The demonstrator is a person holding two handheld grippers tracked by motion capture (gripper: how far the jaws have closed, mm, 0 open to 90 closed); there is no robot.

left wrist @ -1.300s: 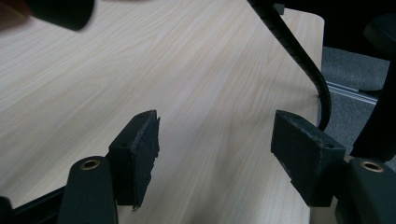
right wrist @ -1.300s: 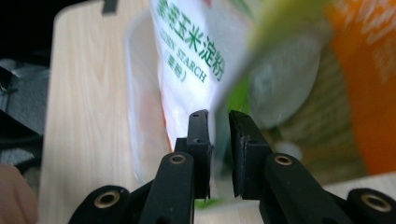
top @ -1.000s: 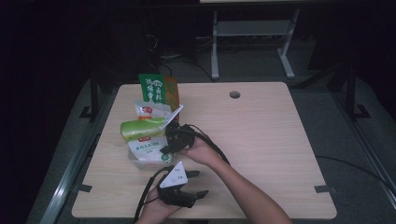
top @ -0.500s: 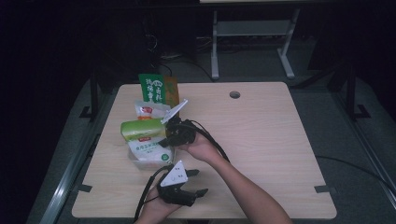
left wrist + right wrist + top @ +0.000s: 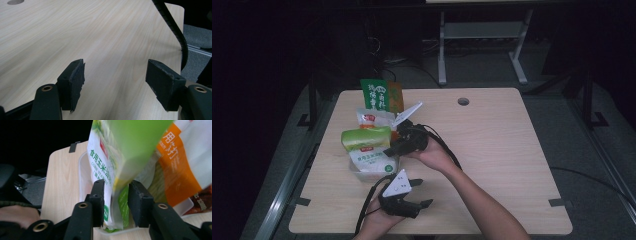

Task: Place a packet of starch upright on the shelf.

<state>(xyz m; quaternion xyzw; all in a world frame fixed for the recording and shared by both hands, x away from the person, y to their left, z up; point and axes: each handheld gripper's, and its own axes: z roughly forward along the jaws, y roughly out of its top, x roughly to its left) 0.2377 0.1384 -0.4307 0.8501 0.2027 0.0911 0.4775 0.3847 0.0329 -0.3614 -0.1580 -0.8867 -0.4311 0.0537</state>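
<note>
The right gripper, jaws just reopening around the green plastic pouch near the table's left edge, appeared to be releasing it into the clear plastic tray; left gripper gaped wide, empty.

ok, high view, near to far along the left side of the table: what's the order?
Left gripper → white pouch in the clear tray → light green bag → small white packet → dark green box.
</note>
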